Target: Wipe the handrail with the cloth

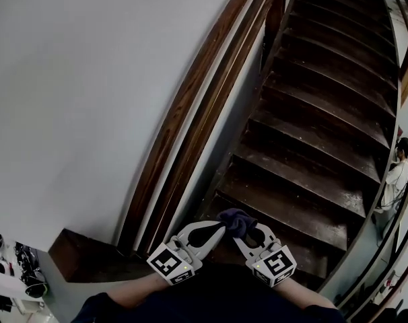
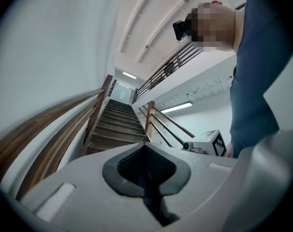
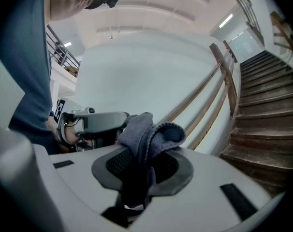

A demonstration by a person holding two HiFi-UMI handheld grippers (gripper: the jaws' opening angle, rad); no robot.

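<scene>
Cloth (image 1: 236, 221), a dark bunched wad, is clamped in the right claw (image 1: 248, 237), its free folds sticking up past the tips; in the right gripper view the jaws pinch its lower part. The left claw (image 1: 219, 230) is pressed together on nothing and sits just beside the cloth at its 9 o'clock. Both are low at 6 o'clock in the head view, over the bottom steps of the stairs (image 1: 312, 133). The handrail (image 1: 188, 106) runs along the wall (image 1: 76, 79), its long axis from about 7 o'clock up to 1 o'clock, and its nearest stretch lies at roughly 10 o'clock from the cloth, well apart. The left claw is nearer the rail, yet the right one carries the cloth, so the likely next move is a reach leftward and up, then a stroke along that slant.
</scene>
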